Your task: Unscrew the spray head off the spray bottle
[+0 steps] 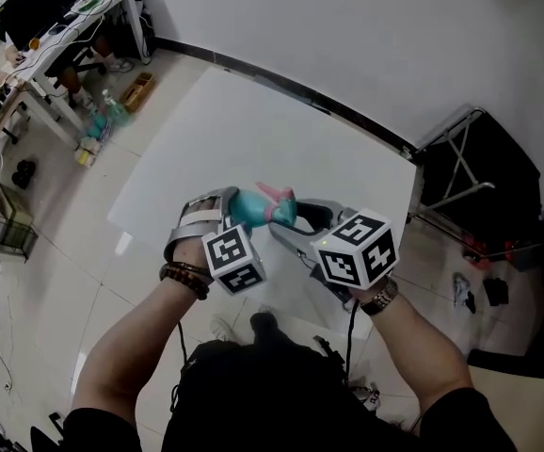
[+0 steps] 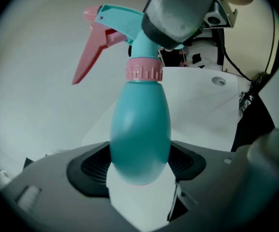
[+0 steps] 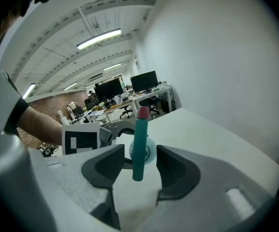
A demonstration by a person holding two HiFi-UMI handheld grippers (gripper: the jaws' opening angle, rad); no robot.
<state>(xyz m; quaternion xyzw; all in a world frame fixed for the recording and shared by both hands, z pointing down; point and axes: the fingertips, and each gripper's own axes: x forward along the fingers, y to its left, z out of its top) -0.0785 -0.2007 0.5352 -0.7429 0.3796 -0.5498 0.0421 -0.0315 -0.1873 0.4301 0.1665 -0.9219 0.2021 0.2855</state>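
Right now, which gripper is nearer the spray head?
Right. The right gripper straddles the spray head, jaws open, not pressing; the left gripper clamps the bottle body below the pink collar.

Above the white table (image 1: pixel 253 121) the way is open toward its far and left edges, up to the wall (image 1: pixel 376 26) behind. On the right, a black folding stand (image 1: pixel 479 172) stands just beside the table's corner and narrows that side. Cluttered desks (image 1: pixel 74 17) lie well apart at the far left. The spray bottle (image 2: pixel 140 129) fills the left gripper (image 2: pixel 140 168) from pad to pad. The right gripper (image 3: pixel 138 166) has slim gaps on both sides of the spray head (image 3: pixel 139 139).
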